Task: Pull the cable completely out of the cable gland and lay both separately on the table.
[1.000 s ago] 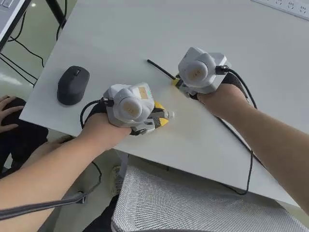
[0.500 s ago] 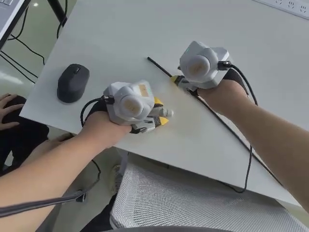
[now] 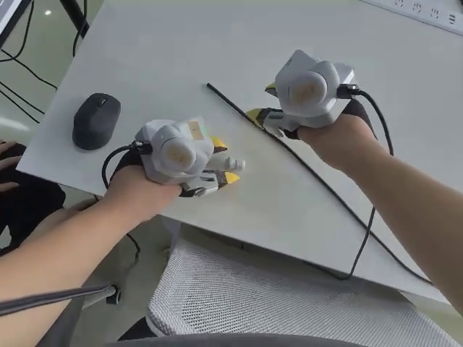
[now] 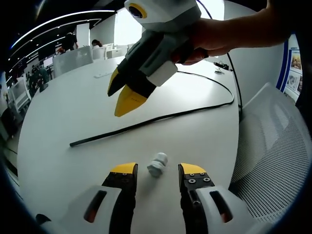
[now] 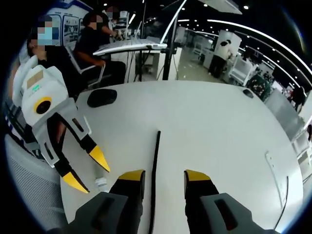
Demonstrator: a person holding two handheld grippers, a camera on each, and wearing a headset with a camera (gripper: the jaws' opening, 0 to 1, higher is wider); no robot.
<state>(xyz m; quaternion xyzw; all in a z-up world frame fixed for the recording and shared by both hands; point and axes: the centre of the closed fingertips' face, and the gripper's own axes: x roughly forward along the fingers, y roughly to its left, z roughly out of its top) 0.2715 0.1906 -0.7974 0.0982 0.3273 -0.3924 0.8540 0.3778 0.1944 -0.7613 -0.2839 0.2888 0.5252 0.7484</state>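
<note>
White table (image 3: pixel 181 43) — the work surface. Black cable (image 4: pixel 146 122) lies along it and passes between the spread jaws of the right gripper (image 5: pixel 164 175), unpinched. Left gripper (image 4: pixel 158 168) — jaws likewise spread, one on either side of the small white cable gland (image 4: pixel 157 164), which rests on the table near the cable, apart from it.

A broad white table (image 3: pixel 181 43) sits under long ceiling light strips (image 5: pixel 229 23). A grey mesh chair (image 3: pixel 289 303) stands at six o'clock, a black mouse (image 3: pixel 95 121) lies at nine, and more desks (image 5: pixel 129 47) are beyond at twelve.
</note>
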